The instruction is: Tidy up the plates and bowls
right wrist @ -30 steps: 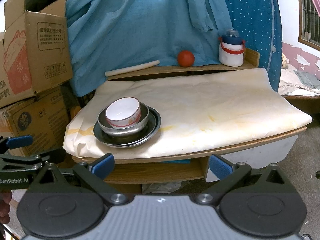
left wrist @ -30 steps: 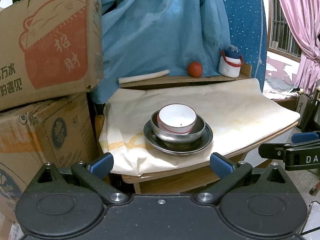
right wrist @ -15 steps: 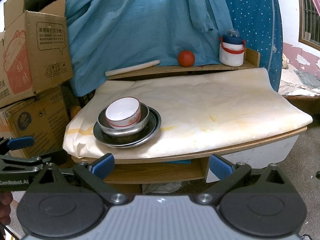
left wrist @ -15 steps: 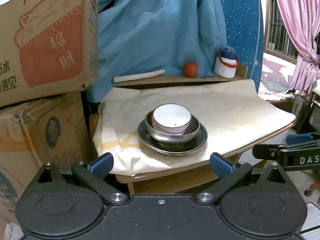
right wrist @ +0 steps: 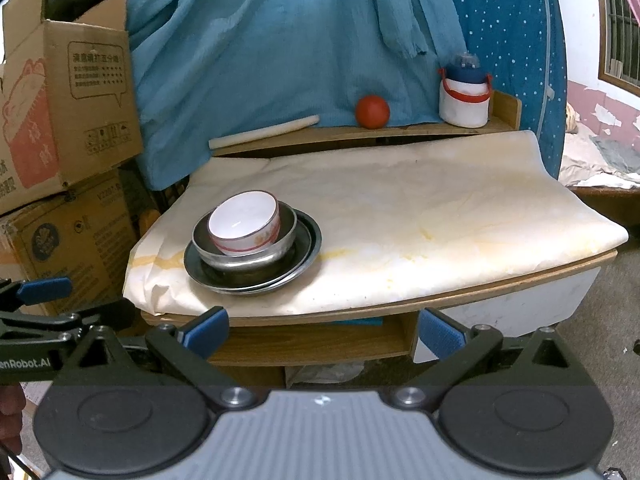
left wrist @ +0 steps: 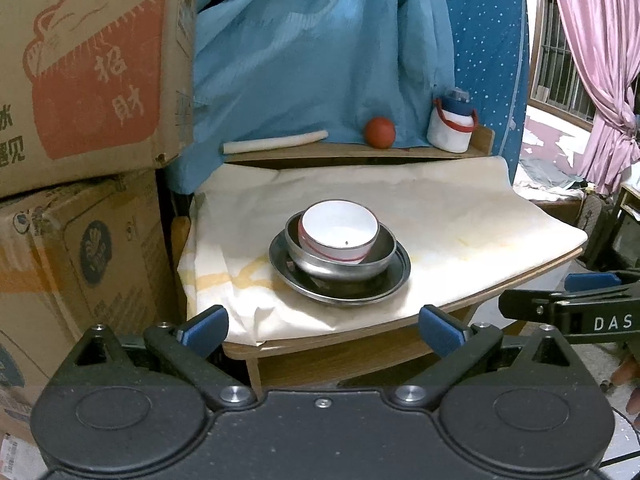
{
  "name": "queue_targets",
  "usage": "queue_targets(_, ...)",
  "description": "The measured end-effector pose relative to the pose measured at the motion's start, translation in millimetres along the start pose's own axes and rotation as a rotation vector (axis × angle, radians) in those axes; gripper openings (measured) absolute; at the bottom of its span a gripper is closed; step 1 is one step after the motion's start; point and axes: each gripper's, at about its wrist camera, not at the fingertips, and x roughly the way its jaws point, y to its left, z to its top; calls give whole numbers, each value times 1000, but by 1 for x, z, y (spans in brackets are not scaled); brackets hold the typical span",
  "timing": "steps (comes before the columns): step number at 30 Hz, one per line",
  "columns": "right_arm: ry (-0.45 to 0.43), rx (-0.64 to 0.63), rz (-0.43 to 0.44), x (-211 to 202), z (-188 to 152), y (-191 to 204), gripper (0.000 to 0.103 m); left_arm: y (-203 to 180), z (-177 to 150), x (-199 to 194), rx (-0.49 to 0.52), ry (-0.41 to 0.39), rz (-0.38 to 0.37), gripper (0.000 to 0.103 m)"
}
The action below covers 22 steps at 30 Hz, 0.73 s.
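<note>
The white bowl (left wrist: pixel 339 229) is nested in the steel bowl (left wrist: pixel 342 266) on the steel plate (left wrist: pixel 340 290), largest lowest for stability, on the paper-covered surface (left wrist: pixel 460 216); both the left claw (left wrist: pixel 323 326) and the right claw (right wrist: pixel 323 327) are held wide open, empty, short of the surface edge.

Plate (left wrist: pixel 340 284) and larger bowl (left wrist: pixel 344 266): dull grey metal, smooth, faintly reflective. Small bowl (left wrist: pixel 339 229): glossy white ceramic, red band printed. Table (right wrist: pixel 440 300): matt wood edge, top covered by creased, yellow-stained paper (right wrist: pixel 400 208). Boxes (left wrist: pixel 80 80): matt corrugated cardboard, printed. Backdrop (right wrist: pixel 280 60): soft crinkled blue cloth. Finger pads (left wrist: pixel 208 324) of both grippers: blue, matt, textured; bodies matt black plastic.
</note>
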Motion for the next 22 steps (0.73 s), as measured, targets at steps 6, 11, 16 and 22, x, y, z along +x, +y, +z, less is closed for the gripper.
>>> queue_targets(6, 8, -1, 6, 4, 2, -1, 103, 0, 1, 3, 1, 4, -3, 101)
queue_targets(11, 17, 2, 8, 7, 2, -2, 103, -1, 1, 7, 0, 13, -2, 101)
queue_targets(16, 29, 1, 12, 12, 3, -4, 103, -2, 1, 11, 3, 19, 2, 101)
queue_targets(22, 44, 4, 17, 20, 5, -6, 103, -1, 3, 17, 4, 27, 8, 101)
